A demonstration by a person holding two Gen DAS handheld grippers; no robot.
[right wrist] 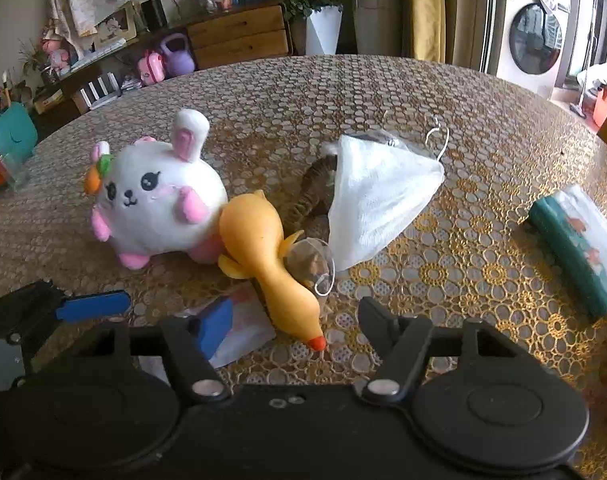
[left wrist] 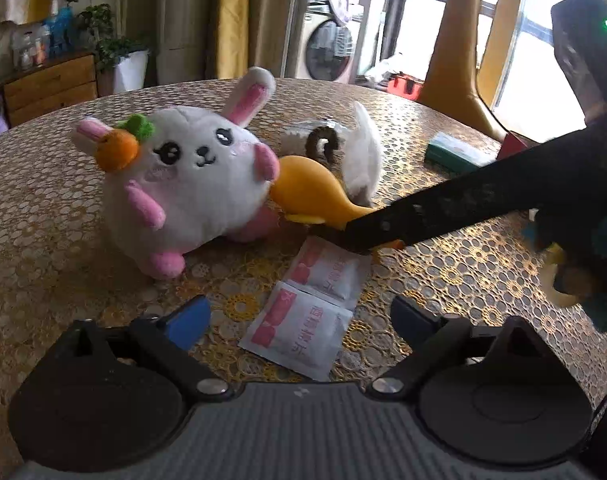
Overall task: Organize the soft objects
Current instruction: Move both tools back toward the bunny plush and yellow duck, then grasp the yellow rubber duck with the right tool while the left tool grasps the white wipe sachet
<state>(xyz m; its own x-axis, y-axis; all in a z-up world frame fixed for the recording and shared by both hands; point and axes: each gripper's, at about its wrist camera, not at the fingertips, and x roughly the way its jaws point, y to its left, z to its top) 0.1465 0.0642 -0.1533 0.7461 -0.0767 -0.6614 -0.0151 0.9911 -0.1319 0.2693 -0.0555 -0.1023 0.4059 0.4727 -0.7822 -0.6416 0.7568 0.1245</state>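
A white plush bunny with pink ears and an orange carrot lies on the table. A yellow rubber duck lies against it, red beak toward me. My right gripper is open, its fingers on either side of the duck's head; its black finger reaches over the duck's head in the left wrist view. My left gripper is open and empty above two white-and-pink sachets. A white cloth lies behind the duck.
The round table has a gold lace-pattern cover. A green-and-white tissue pack lies at the right. A striped furry item and clear plastic lie by the cloth. A wooden dresser and washing machine stand beyond.
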